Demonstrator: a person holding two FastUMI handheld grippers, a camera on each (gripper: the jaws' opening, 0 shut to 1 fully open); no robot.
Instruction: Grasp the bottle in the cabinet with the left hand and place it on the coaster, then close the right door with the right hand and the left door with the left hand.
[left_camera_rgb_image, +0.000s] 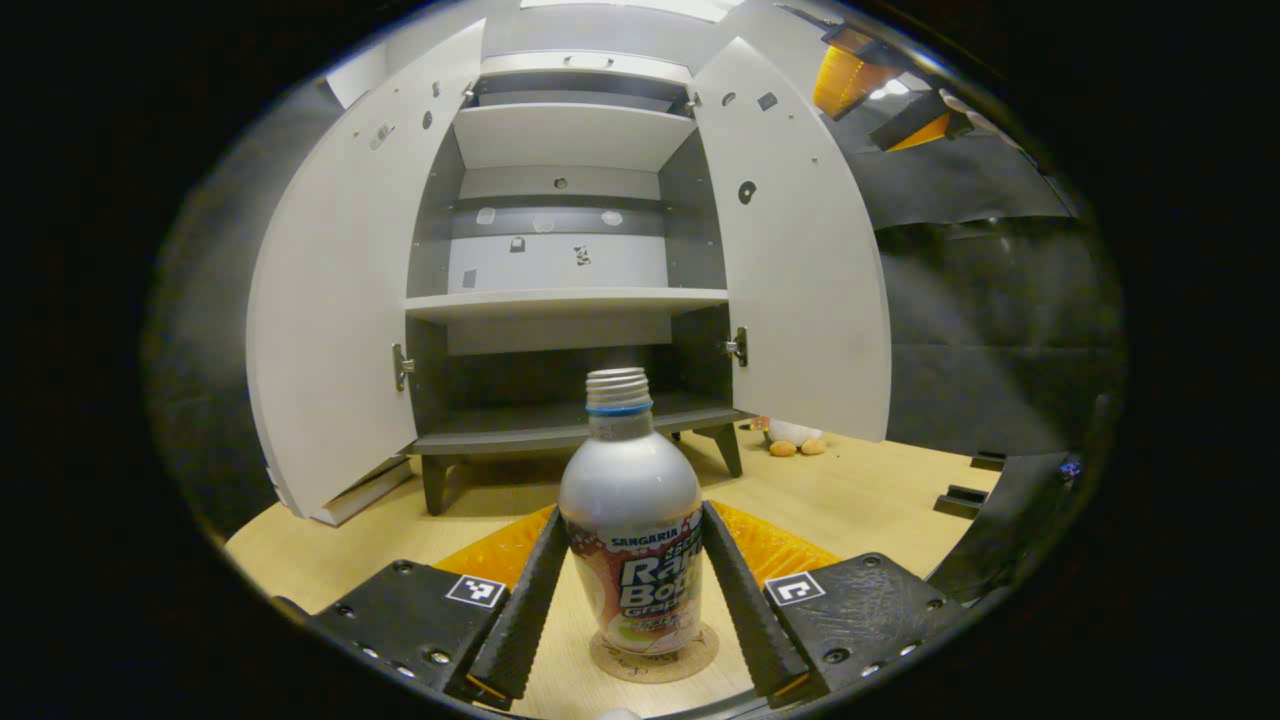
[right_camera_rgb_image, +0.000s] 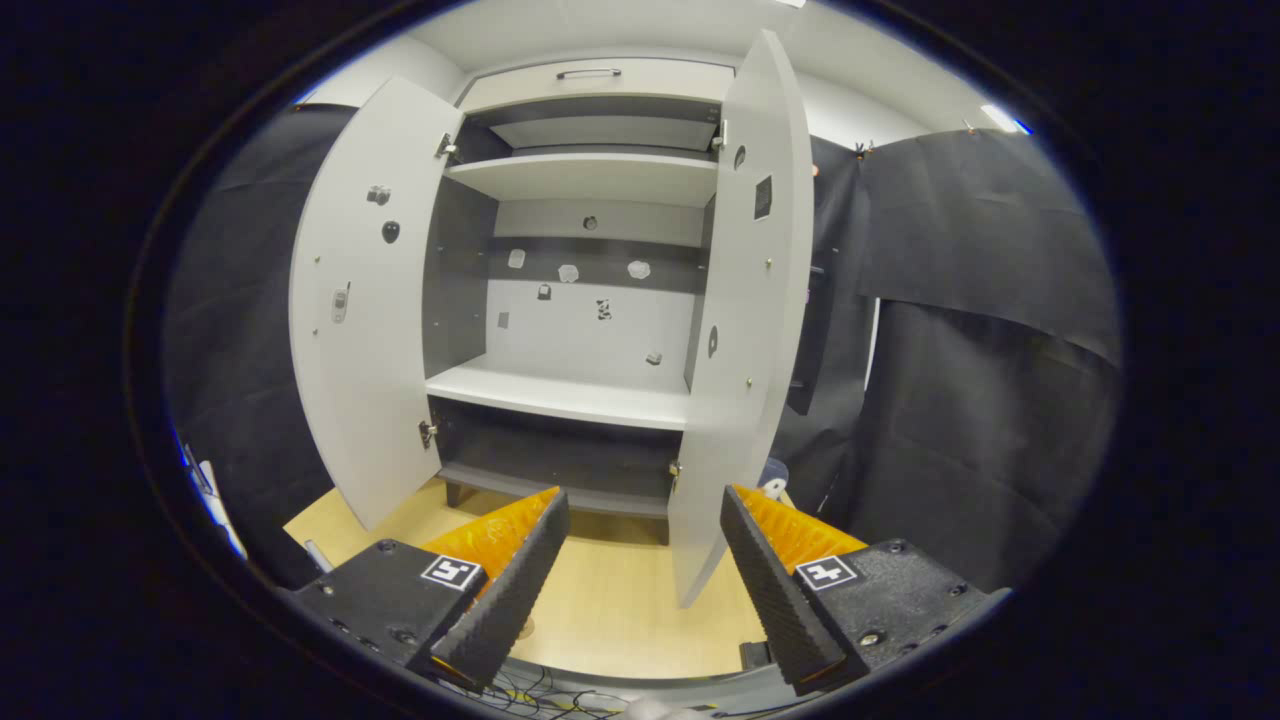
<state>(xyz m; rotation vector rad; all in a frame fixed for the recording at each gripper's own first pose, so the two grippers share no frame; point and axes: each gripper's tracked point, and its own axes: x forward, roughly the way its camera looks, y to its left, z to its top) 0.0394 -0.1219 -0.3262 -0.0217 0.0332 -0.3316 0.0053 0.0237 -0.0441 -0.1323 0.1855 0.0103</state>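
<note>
Between my left gripper's (left_camera_rgb_image: 632, 585) parted fingers, the silver metal bottle (left_camera_rgb_image: 632, 530) stands upright on the round cork coaster (left_camera_rgb_image: 655, 655); contact unclear. My right gripper (right_camera_rgb_image: 640, 570) hangs open before the grey cabinet's (right_camera_rgb_image: 585, 400) right door (right_camera_rgb_image: 745, 330).

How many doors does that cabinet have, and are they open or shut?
2. The left door swings out wide at the cabinet's left; the right door stands open at its right. A handled panel tops the cabinet, maybe a drawer, not counted.
</note>
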